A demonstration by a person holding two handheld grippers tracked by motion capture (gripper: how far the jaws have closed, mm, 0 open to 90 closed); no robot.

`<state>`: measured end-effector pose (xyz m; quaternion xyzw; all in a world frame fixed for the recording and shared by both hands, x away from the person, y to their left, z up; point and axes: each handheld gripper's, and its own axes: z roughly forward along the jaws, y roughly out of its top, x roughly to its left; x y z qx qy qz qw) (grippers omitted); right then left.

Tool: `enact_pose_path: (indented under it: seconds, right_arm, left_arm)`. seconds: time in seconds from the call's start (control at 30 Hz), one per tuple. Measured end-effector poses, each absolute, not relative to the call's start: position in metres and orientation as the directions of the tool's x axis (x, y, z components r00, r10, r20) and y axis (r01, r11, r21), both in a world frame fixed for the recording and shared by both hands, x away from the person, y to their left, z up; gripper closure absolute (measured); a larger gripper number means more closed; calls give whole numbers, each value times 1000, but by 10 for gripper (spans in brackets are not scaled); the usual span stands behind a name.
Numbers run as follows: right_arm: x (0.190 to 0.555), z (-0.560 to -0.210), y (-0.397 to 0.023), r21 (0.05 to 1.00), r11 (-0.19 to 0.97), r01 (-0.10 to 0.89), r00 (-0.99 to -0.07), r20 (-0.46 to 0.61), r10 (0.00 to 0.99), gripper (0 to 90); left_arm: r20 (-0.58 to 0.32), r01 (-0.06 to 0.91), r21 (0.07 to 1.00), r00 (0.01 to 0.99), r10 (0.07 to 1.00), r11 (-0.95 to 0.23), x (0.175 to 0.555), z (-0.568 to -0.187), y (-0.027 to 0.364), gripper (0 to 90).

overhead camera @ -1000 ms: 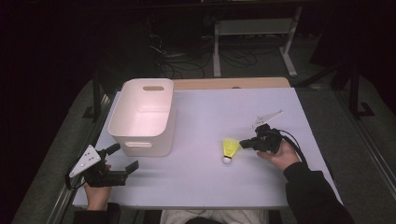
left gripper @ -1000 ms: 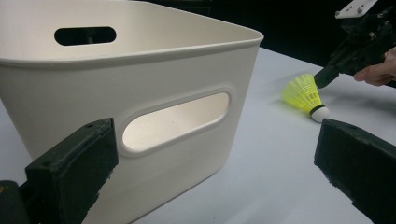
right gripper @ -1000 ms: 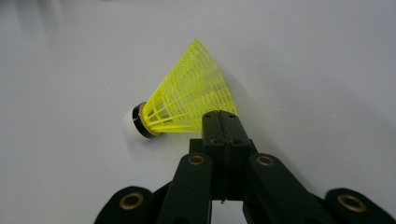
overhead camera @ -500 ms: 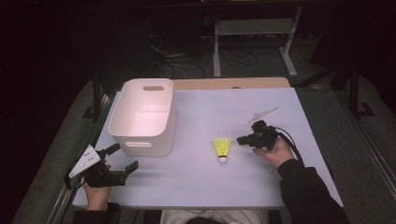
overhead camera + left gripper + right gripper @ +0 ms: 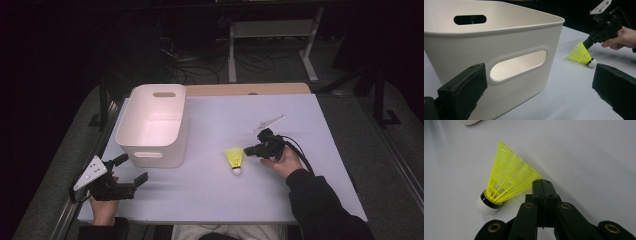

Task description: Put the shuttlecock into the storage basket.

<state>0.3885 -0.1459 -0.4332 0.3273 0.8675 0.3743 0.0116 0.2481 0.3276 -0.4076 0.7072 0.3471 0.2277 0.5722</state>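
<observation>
The yellow shuttlecock (image 5: 234,158) is lying on its side on the white table (image 5: 300,200), cork toward the person, just right of the white handled bin (image 5: 152,125). The right gripper (image 5: 251,150) is sitting at the skirt's rim, jaws pressed together, pinching the rim's edge. The left gripper (image 5: 131,170) is hovering spread wide at the bin's near corner, nothing between its jaws.
</observation>
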Motion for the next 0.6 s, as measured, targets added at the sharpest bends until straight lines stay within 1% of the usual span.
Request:
enact_pose_path:
  seconds: [0.03,0.6]
  right_arm:
    - [389,-434,-142,668,503,549,-794,229,563,895]
    - [388,-436,-126,674,517,527,-810,216,544,895]
  left_arm:
    - [-75,230,967,656,751,-105,248,-408,328,0]
    - [-74,230,968,656,751,-105,248,-408,328,0]
